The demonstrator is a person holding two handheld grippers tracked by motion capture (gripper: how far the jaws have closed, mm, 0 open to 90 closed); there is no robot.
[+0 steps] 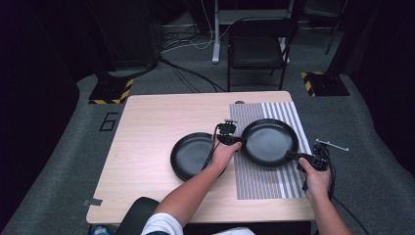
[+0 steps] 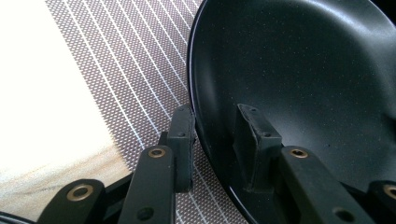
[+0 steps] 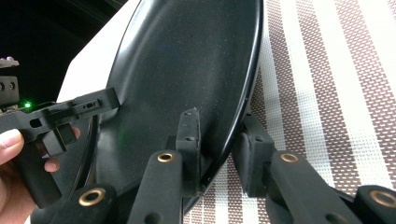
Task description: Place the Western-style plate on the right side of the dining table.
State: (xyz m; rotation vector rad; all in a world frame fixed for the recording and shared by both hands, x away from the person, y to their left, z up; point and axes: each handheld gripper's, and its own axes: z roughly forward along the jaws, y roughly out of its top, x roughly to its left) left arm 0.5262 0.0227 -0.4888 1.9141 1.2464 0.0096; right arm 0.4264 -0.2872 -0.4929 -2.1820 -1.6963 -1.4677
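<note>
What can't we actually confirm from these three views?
- High view: whether the jaws of the left gripper and right gripper press the right plate; too small.
- High view: near edge of the left plate, hidden by the left forearm.
- Left gripper view: whether the right plate's underside rests on the striped mat; rim hides it.
- Right gripper view: the plate's far rim, cut off by the top edge.

Table (image 1: 147, 122): light wood top. Second black pan (image 1: 192, 155): on the bare wood, left of the striped placemat (image 1: 266, 183), which covers the table's right part. Folding chair (image 1: 258, 49): black, beyond the far edge. Weighted bases (image 1: 110, 91) with yellow-black hazard tape: on grey carpet, with cables (image 1: 188, 73) nearby.
</note>
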